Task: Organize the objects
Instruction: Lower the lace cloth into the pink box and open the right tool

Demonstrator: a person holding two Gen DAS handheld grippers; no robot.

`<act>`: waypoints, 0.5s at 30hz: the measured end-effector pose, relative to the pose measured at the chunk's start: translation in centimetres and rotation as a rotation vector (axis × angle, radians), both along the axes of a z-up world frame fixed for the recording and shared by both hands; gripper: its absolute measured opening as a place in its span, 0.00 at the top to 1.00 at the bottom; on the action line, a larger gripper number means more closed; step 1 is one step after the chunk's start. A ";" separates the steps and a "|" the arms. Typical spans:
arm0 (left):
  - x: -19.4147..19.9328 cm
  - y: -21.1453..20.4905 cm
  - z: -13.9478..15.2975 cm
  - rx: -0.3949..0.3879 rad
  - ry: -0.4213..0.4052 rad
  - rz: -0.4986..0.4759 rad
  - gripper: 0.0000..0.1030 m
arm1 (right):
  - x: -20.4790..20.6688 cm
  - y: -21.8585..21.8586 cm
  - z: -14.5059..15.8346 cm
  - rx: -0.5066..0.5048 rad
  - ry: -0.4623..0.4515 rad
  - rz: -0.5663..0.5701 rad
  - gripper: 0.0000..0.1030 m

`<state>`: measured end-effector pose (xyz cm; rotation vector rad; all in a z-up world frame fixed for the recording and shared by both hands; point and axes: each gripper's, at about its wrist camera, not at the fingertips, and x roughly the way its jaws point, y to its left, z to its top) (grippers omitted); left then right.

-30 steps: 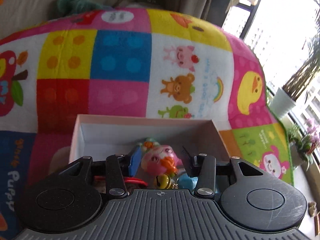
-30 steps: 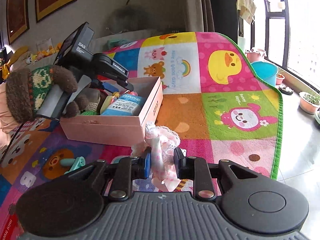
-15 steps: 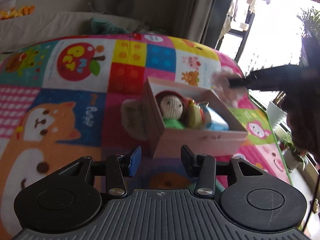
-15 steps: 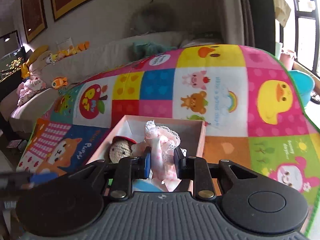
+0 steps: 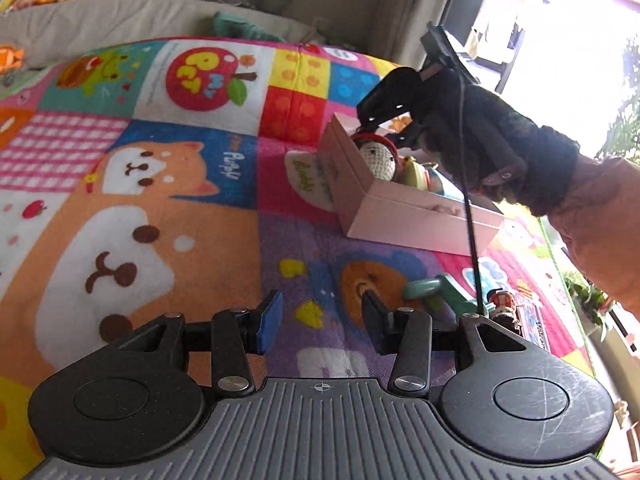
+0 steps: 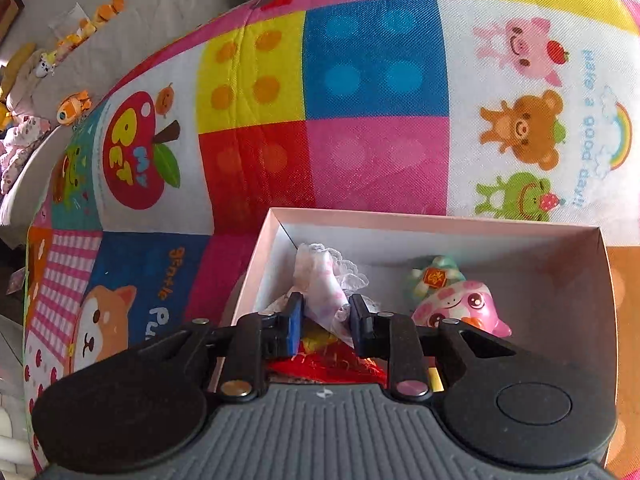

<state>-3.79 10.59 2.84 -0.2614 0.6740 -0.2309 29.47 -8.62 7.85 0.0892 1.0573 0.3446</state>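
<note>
My right gripper points down into the pink box. A pink lace cloth is between its pads and still touches both; the jaws are opening. Beside the cloth in the box lie a pink pig toy, a teal toy and a red item. In the left wrist view the box also holds a knitted doll, with the right gripper over it. My left gripper hangs open and empty above the play mat, short of the box.
A teal toy and a small figure lie on the mat in front of the box. A person's dark glove and orange sleeve reach in from the right. Small toys lie on a beige sofa beyond the mat.
My left gripper drew back out of the box and stands empty over the mat. My right gripper carried the lace cloth from the mat over the box and tipped down into it; its jaws stand slightly wider.
</note>
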 end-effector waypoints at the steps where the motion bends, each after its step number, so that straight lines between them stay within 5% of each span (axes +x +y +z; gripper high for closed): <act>1: 0.1 0.0 -0.1 -0.004 0.004 0.002 0.54 | -0.2 -0.1 0.3 -0.009 -0.006 0.003 0.71; 7: 0.2 -1.0 -0.4 -0.031 0.010 -0.025 0.54 | -4.5 -3.8 5.8 0.034 -0.172 -0.001 0.50; 10: -0.1 -1.9 -0.2 -0.033 0.004 -0.054 0.54 | -9.6 -6.5 8.6 0.057 -0.299 0.022 0.32; 15: -0.8 -3.8 0.4 -0.017 0.006 -0.097 0.54 | -18.8 -10.8 8.8 0.023 -0.409 0.041 0.11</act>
